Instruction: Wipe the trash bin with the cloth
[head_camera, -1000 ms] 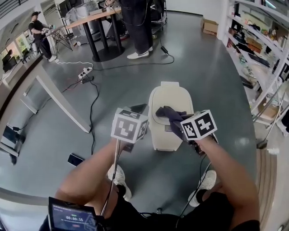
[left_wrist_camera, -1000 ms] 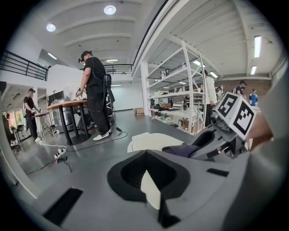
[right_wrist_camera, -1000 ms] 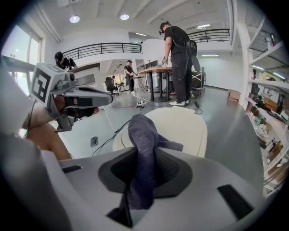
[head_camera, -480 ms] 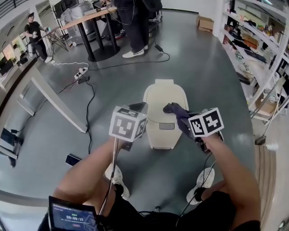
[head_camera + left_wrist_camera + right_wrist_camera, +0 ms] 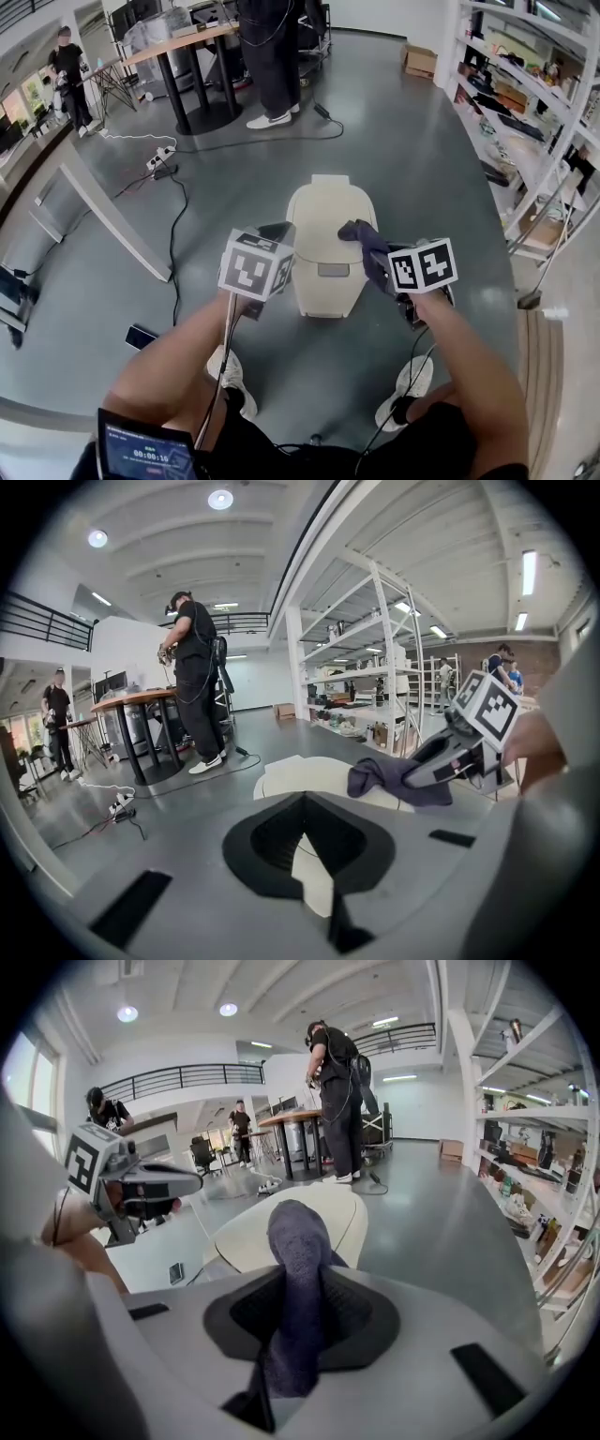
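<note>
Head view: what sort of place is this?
Probably a lab or workshop, not a home: open metal shelving loaded with parts and boxes along the right, a tall work table with equipment on it, and a power strip with cables trailing across a bare grey floor.

The right hand-held gripper (image 5: 382, 270) has dragged the dark cloth (image 5: 361, 242) from the middle of the trash bin (image 5: 319, 220) lid outward. The cloth now lies at the lid's right edge, partly overlapping the rim.
</note>
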### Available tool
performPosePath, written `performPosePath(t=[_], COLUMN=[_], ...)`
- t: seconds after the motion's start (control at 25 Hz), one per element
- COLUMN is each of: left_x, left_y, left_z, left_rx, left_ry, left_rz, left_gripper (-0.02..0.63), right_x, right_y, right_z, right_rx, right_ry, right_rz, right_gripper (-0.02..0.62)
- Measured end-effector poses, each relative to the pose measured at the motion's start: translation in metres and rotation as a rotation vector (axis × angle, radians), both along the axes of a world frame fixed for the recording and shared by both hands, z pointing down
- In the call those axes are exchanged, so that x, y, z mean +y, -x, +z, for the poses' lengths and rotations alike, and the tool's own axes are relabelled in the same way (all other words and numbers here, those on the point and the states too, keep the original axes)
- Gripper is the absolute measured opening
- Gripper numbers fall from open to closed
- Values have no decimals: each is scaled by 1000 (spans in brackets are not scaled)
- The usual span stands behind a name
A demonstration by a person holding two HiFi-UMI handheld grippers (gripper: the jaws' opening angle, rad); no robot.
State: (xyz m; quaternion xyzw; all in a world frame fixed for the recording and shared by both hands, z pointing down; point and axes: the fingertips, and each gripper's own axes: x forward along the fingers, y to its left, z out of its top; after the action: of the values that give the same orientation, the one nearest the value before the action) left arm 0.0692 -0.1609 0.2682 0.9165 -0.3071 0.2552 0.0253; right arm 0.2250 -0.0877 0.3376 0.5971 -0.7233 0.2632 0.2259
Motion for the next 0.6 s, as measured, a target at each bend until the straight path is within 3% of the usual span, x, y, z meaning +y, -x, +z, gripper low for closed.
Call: performPosePath(t=[0.08,0.24,0.32,0.48,0.6], left_x=[0,6,10,25,34], left_y=[1,9,19,43,62], left_z=[0,-19,-26,-20,-11], left_rx=[28,275,345,281,285], left_ry=[6,64,41,-96,-150], left_rz=[-13,-52,-83,-94,-104], left_gripper=[-3,-3,-3,-3,-2], right_x=[-2,2,7,18,25], right_y=[8,41,60,92,117], right_z=[-16,-45,-52,-59,-50], right_rx=[7,66,49,20,77], right_ry=[-87,-276,-359,-489,-536], right_rz=[9,8,10,24,-7], right_gripper=[89,89,89,89,89])
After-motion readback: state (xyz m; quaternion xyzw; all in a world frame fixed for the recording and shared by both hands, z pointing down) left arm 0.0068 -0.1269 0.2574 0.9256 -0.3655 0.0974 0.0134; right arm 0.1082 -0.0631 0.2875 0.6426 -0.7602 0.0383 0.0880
